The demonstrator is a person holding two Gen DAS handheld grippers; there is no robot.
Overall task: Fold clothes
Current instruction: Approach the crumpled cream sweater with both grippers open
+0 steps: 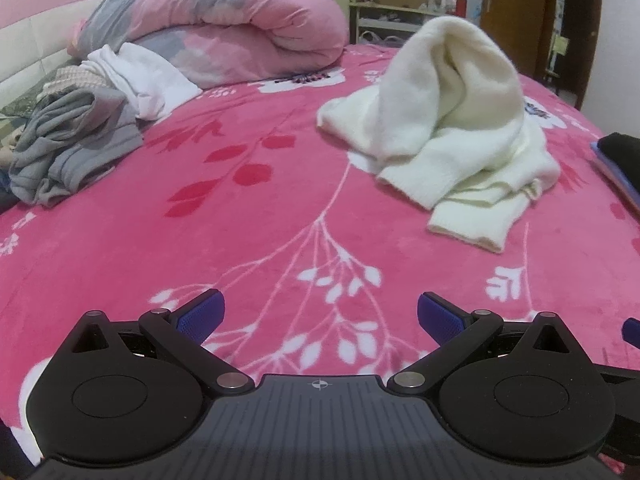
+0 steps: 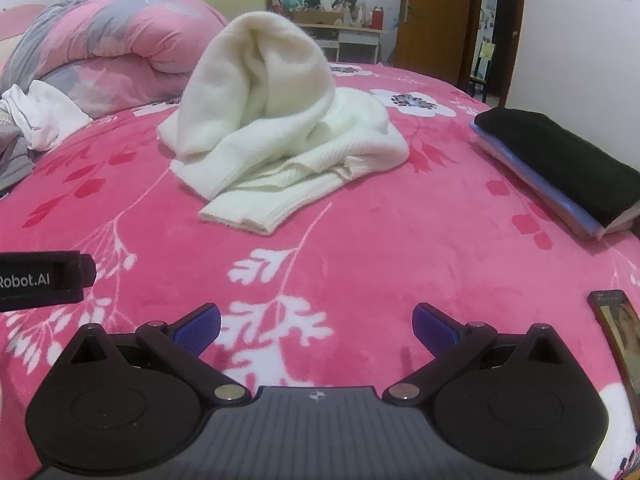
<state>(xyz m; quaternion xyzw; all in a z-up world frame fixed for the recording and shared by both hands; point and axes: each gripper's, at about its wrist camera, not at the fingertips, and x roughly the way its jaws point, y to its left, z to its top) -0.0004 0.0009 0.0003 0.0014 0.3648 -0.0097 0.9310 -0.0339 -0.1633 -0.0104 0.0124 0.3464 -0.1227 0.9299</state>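
Far left on the pink floral bedspread [image 1: 248, 240]: a grey garment heap [image 1: 68, 152] and crumpled white clothes [image 1: 140, 76], against a rolled pink-and-grey quilt [image 1: 224, 20]. Mid-bed: a cream knit sweater [image 2: 280, 120], bunched into a peak, one ribbed cuff trailing forward. Right edge: a folded black garment [image 2: 560, 160] on a blue layer, then a phone [image 2: 620, 332]. Left gripper [image 1: 320, 316] and right gripper [image 2: 316, 328] both spread wide, empty, well short of the sweater. Likely trouble: pinching stacked layers, dragging the plush bedspread along, or snagging loose knit.
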